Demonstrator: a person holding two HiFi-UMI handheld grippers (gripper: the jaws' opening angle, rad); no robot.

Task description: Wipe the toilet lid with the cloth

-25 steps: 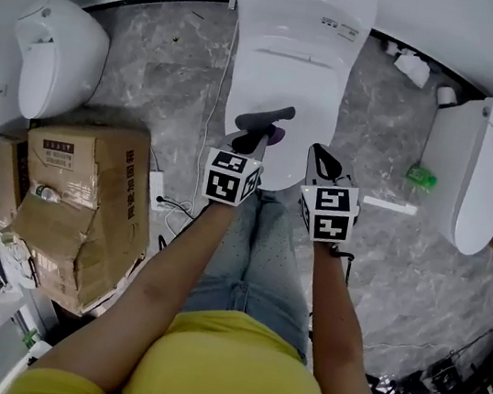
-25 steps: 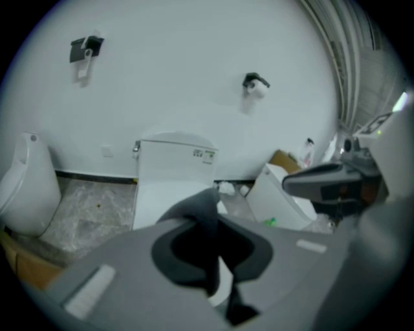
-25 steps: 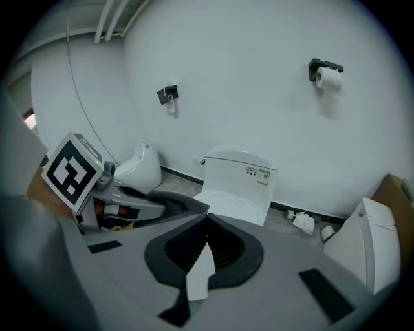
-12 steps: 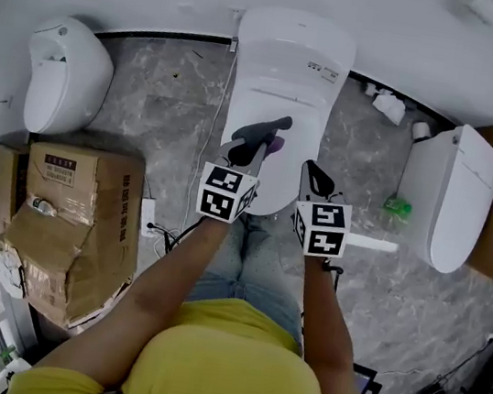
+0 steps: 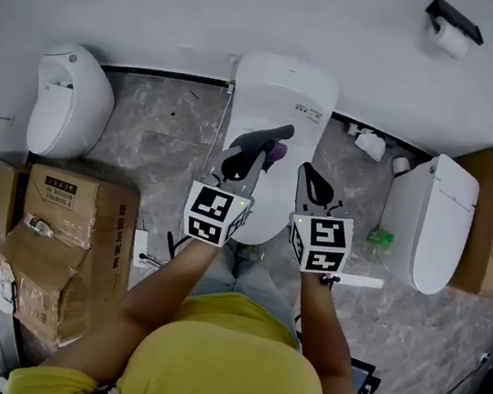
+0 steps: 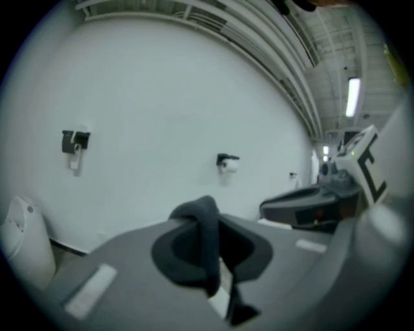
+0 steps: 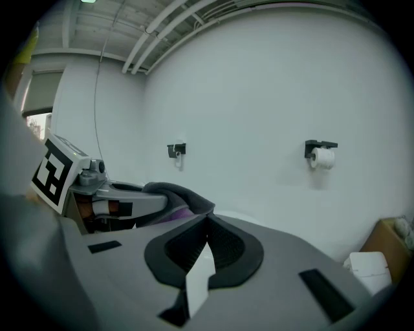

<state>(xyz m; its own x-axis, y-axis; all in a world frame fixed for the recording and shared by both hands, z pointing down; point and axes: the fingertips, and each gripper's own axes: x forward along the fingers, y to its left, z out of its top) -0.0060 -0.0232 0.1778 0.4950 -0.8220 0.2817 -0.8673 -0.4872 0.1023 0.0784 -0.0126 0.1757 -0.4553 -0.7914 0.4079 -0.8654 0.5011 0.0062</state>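
Left gripper (image 5: 252,151) clamps the grey cloth (image 5: 271,135), right gripper (image 5: 311,178) shut, empty; toilet lid (image 5: 286,91) lies below-ahead of the fingers, long axis pointing away, probably nearer left.

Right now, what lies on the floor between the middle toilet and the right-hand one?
In the head view: a small green object, a white strip, and white clutter by the wall.

The cloth (image 5: 270,135) is dark grey, the toilet (image 5: 286,91) white, the floor (image 5: 161,122) grey-veined marble, the box (image 5: 74,229) brown.
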